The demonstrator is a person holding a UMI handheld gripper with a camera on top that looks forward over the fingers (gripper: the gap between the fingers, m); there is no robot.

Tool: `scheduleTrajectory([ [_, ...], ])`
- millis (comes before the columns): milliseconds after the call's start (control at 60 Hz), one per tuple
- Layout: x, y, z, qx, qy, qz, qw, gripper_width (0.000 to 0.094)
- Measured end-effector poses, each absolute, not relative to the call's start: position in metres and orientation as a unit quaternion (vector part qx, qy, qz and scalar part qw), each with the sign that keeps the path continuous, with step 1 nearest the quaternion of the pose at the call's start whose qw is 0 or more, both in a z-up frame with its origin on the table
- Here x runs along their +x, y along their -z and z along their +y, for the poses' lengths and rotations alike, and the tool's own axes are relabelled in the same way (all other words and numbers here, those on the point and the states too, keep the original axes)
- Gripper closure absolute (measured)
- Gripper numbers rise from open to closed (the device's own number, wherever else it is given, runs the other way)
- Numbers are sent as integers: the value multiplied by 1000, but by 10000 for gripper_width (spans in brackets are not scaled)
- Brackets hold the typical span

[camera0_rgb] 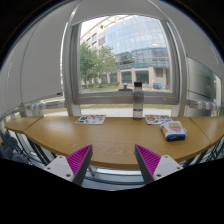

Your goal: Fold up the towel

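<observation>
A large window (125, 50) fills the far side, with buildings and trees outside. Below it a long wooden table (110, 138) spans left to right. On it stand a bottle (138, 101) at the far middle and folded towels (174, 130) at right. The gripper (113, 160) hangs spread wide, holding nothing, near the table's edge

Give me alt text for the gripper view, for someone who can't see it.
An open gripper hangs empty over the near edge of a wooden table, with no towel in sight. On the table's far side stand a bottle and some papers, before a window showing trees and a building.
</observation>
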State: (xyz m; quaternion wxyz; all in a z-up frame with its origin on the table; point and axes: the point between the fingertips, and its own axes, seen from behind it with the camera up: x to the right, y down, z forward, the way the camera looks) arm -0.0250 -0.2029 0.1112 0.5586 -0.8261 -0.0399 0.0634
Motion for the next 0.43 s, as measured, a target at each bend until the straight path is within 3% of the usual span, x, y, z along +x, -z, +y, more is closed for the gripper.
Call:
scheduleTrajectory([
  [433, -43, -123, -234, -819, -50, -60, 568, 77],
])
